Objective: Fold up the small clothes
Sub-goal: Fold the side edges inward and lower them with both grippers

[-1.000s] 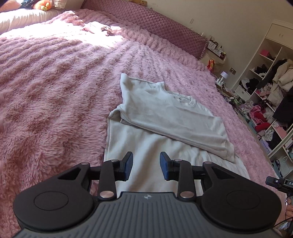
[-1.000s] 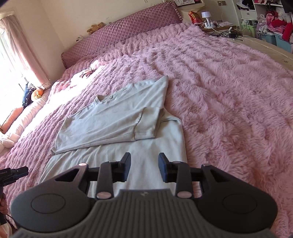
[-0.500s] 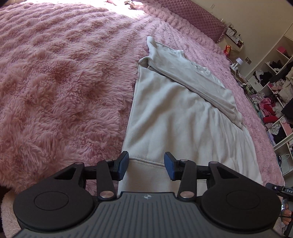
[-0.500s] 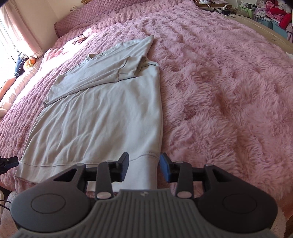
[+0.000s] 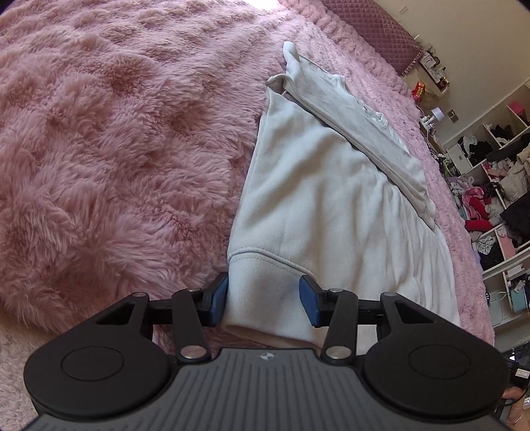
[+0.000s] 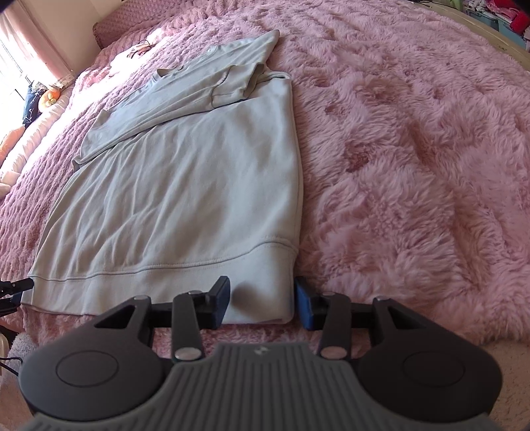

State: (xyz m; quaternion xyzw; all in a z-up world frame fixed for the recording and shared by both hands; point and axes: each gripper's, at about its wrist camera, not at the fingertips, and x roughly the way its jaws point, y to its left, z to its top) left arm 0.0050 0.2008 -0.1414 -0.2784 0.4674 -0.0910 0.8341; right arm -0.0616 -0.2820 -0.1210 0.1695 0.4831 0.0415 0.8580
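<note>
A pale grey sweatshirt (image 5: 324, 199) lies flat on the pink fluffy bed cover (image 5: 116, 149), its sleeves folded across the chest. It also shows in the right wrist view (image 6: 185, 185). My left gripper (image 5: 263, 300) is open, its blue pads on either side of the hem's left corner. My right gripper (image 6: 261, 306) is open, its pads on either side of the hem's right corner. The cloth lies between each pair of fingers, not pinched.
The bed cover (image 6: 414, 132) spreads wide on both sides. A quilted purple headboard (image 5: 371, 30) stands at the far end. Open shelves full of clothes (image 5: 497, 185) stand to the right of the bed. Pillows and soft toys (image 6: 39, 102) lie by the window.
Both grippers have moved back down the sweatshirt from its middle to the bottom hem and lowered onto its two corners. Both have stayed open.
</note>
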